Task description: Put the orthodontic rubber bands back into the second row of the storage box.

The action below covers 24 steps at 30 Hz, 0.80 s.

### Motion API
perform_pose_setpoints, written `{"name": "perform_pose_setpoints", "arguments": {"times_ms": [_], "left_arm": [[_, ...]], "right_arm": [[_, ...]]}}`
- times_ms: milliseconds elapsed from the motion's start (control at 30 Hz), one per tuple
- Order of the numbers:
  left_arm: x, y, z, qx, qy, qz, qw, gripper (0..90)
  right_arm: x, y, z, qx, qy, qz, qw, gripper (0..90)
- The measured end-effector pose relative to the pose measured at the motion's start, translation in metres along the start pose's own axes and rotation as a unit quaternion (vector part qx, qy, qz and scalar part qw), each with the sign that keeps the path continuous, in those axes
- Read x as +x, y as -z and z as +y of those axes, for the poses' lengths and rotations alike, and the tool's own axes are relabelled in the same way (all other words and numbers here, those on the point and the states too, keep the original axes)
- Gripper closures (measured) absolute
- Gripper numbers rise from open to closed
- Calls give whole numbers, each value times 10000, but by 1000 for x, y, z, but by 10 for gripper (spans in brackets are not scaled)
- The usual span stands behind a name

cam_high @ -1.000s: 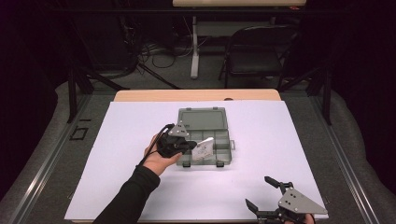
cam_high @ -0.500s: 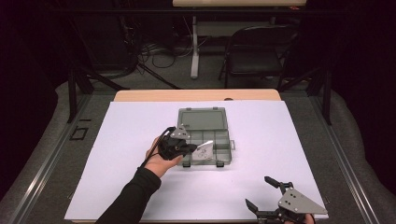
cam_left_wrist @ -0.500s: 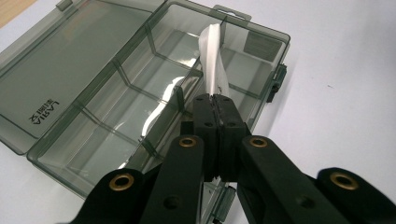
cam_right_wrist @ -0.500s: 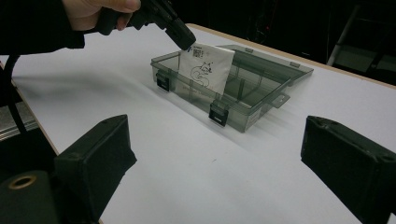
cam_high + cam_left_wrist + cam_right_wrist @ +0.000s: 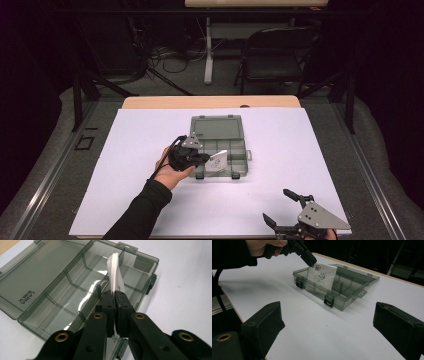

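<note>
Jaws of the left gripper (image 5: 115, 293) are pressed together on a white packet (image 5: 114, 272), pinching its lower edge; the right gripper (image 5: 329, 322) has its jaws wide apart with nothing between them.

Left gripper view: packet seen edge-on, standing up from the jaw tips over the centre of the frame, above the compartments of the box (image 5: 62, 287). Clear grey plastic organiser, lid folded flat toward upper left of the frame, embossed lettering on the lid, dividers and latches visible.

Right gripper view: same packet (image 5: 322, 276) seen face-on, showing a small printed code and a line drawing, which the edge-on view can't show. It hangs at the near wall of the box (image 5: 342, 293), upper centre of the frame; can't tell if it touches the wall. Left gripper (image 5: 308, 257) and the hand (image 5: 265, 245) holding it come in from upper left.

High view: box (image 5: 220, 147) mid-frame, packet (image 5: 217, 161) over its lower left part, left gripper (image 5: 200, 159) beside it. Right gripper (image 5: 285, 207) at lower right of the frame, well apart from the box.

Surface: white sheet (image 5: 125, 165) on a wooden-edged table (image 5: 150, 102). Room is dark; folding chair (image 5: 272, 55) and floor cables (image 5: 165, 55) at top of the frame.
</note>
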<state>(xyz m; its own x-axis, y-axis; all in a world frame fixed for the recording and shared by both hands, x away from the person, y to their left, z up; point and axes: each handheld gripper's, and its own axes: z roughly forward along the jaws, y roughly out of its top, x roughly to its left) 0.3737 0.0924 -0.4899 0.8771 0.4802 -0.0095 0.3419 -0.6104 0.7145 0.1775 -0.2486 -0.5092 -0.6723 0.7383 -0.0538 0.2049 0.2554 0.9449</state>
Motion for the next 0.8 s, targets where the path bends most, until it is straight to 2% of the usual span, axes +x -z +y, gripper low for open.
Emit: {"name": "perform_pose_setpoints", "arguments": {"times_ms": [67,300,433,633,800], "left_arm": [[1,1,0,-18,43,43,10000,821],[5,8,-2,-177,282,293,9990,625],[7,10,-4,-251,409,400,9980,551],[9,14,-6,-285,547,532,9967,512],[8,22,-8,-484,662,613,9947,496]], "right_arm": [[1,-2,-1,-158,-30,-36,9999,80],[1,-2,-1,-118,-36,-21,9999,80],[1,-2,-1,-119,-33,-22,9999,81],[0,-2,-1,-126,-36,-30,9999,81],[-1,-1,-1,-76,-26,-28,10000,80]]}}
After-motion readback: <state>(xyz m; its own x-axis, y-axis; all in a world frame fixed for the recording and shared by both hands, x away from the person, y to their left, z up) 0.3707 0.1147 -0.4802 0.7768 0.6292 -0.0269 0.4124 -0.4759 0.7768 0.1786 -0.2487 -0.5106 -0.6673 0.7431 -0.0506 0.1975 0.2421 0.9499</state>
